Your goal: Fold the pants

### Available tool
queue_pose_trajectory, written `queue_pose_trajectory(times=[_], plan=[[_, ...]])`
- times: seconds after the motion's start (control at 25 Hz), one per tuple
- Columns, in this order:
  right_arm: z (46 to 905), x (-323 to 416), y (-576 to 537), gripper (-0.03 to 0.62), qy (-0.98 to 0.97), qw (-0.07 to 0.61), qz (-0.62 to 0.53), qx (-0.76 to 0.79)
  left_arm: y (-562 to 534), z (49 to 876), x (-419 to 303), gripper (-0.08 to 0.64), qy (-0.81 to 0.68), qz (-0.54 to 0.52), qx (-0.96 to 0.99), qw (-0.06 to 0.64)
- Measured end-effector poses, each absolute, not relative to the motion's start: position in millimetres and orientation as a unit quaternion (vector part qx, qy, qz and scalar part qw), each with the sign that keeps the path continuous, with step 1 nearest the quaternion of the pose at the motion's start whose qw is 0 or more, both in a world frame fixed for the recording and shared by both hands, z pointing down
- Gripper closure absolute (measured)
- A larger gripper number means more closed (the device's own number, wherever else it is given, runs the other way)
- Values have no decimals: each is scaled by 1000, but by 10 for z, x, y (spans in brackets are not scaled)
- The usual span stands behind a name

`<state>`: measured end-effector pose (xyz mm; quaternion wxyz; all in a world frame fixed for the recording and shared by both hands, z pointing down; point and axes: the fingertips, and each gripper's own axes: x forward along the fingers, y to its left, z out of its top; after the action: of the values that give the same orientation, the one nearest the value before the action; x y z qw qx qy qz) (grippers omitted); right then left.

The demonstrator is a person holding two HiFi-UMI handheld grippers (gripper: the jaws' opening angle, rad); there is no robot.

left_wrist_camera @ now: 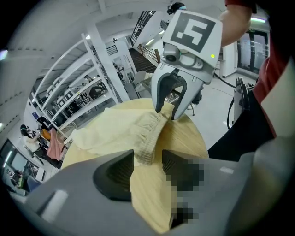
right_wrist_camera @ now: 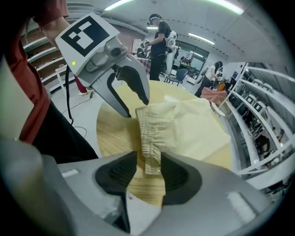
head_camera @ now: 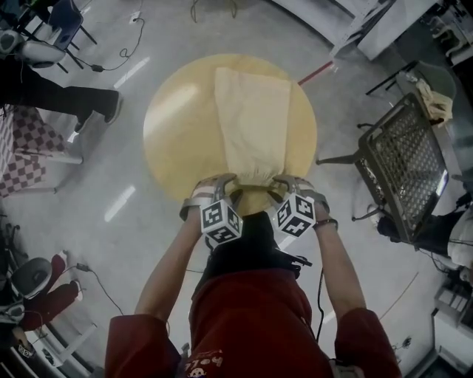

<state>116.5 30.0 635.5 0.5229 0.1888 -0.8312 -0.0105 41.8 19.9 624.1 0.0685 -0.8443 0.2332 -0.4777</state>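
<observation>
The round worktop (head_camera: 174,133) is bare wood left of the pants (head_camera: 255,125), with a narrower bare strip on their right. Open floor (head_camera: 133,221) rings it. A wire crate (head_camera: 403,159) stands at the frame's right and a bystander's legs (head_camera: 59,96) at upper left, both well apart from the worktop.

Pale grey glossy floor (head_camera: 111,221) all around you, round light wooden table (head_camera: 177,133) at your 12 o'clock, black wire-mesh rack (head_camera: 403,159) at 3 o'clock, red-and-white checked cloth (head_camera: 22,148) at 9 o'clock, black cable (head_camera: 122,52) on the floor at 11 o'clock, white metal shelving (left_wrist_camera: 69,87) along one side, long ceiling strip lights (right_wrist_camera: 124,3) overhead.
</observation>
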Motion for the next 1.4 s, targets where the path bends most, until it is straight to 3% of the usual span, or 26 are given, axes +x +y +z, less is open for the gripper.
queue_pose_trajectory(times=[0.4,0.56,0.84,1.4], plan=[[6548,1171,182,442,-838,521,67,145,118,6467,500,374,187,-499,-844,50],[6540,1146,146,488,-840,519,62,143,122,6482,458,437,188,-493,-848,42],[6508,1151,208,508,-839,518,57,155,144,6435,425,460,198,-491,-847,42],[6341,1061,859,518,-841,516,51,155,723,6322,311,465,190,-494,-846,64]])
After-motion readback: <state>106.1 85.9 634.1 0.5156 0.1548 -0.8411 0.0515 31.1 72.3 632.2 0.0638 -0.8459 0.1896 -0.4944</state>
